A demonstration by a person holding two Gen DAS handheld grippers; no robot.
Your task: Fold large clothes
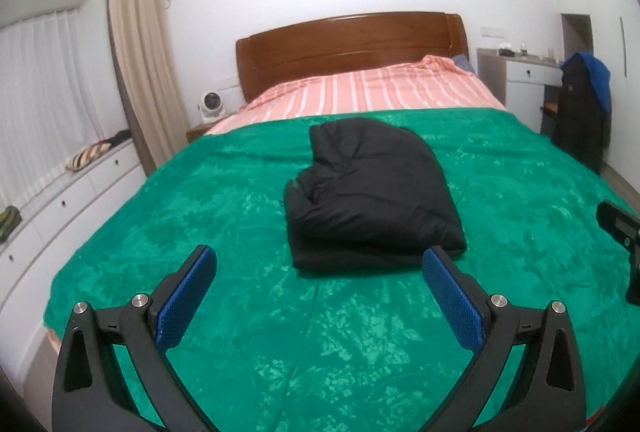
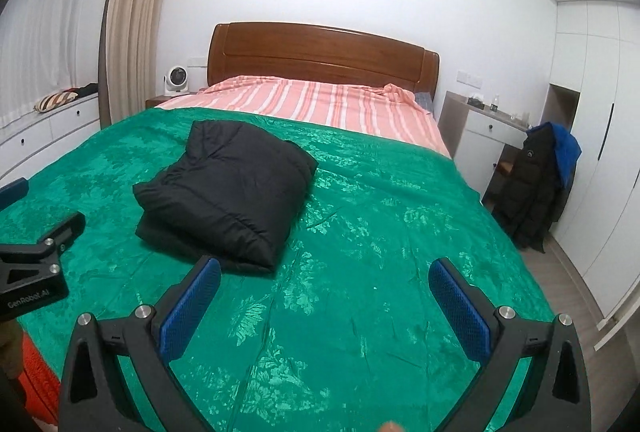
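A black padded jacket [image 1: 370, 192] lies folded into a thick bundle on the green bedspread [image 1: 200, 200]. In the right wrist view the same jacket [image 2: 228, 188] lies to the left of centre on the bedspread [image 2: 400, 232]. My left gripper [image 1: 320, 264] hangs open above the bedspread, just in front of the bundle, with nothing between its blue pads. Also open and empty, my right gripper [image 2: 324, 272] is off the bundle's right front corner. Part of the left gripper shows at that view's left edge, and part of the right gripper at the left wrist view's right edge.
A wooden headboard [image 1: 352, 48] and a pink striped sheet [image 1: 372, 88] lie beyond the bedspread. A dark coat with a blue hood [image 2: 536, 184] hangs on a chair by the white desk [image 2: 480, 128]. Low white drawers [image 1: 72, 200] run along the left wall. A small fan [image 2: 176, 78] stands beside the bed.
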